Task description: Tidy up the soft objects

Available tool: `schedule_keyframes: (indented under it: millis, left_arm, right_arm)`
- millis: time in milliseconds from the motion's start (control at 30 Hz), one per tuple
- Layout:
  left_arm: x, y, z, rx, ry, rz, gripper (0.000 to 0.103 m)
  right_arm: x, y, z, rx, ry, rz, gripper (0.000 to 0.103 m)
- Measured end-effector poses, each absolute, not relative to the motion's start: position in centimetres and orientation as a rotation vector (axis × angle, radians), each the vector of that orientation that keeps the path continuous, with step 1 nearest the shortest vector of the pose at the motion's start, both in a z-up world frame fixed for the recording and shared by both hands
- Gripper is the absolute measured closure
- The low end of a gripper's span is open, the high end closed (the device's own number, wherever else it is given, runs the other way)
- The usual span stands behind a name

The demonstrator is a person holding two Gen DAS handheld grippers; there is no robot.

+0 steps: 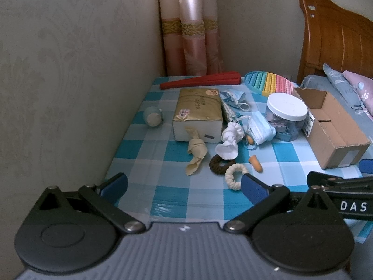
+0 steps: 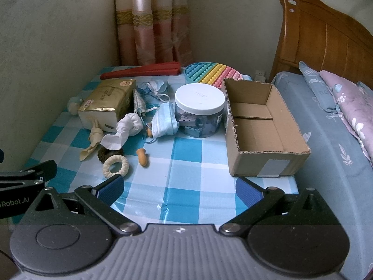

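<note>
Soft things lie in the middle of the blue checked tablecloth: a white knotted cloth, a beige knotted cloth, a brown hair tie, a cream hair tie, an orange earplug and blue face masks. An open, empty cardboard box stands at the right. My left gripper is open and empty, near the front edge. My right gripper is open and empty too, in front of the box.
A tissue pack, a white-lidded jar, a rainbow pop toy, a red folded fan and a small green pot stand further back. Wall at left, bed at right.
</note>
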State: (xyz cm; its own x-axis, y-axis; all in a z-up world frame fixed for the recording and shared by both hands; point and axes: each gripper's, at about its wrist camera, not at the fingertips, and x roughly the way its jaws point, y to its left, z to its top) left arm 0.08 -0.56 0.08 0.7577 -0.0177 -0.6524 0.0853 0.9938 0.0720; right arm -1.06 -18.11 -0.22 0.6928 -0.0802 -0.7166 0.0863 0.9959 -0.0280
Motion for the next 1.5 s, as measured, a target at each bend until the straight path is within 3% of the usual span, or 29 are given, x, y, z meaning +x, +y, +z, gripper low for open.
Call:
schedule_keyframes:
  millis: [1500]
  left_arm:
    - [0.73, -0.19, 0.38, 0.066, 0.706, -0.058, 0.001]
  right_arm:
    - [-0.68, -17.94, 0.12, -0.007, 0.779, -0.080, 0.000]
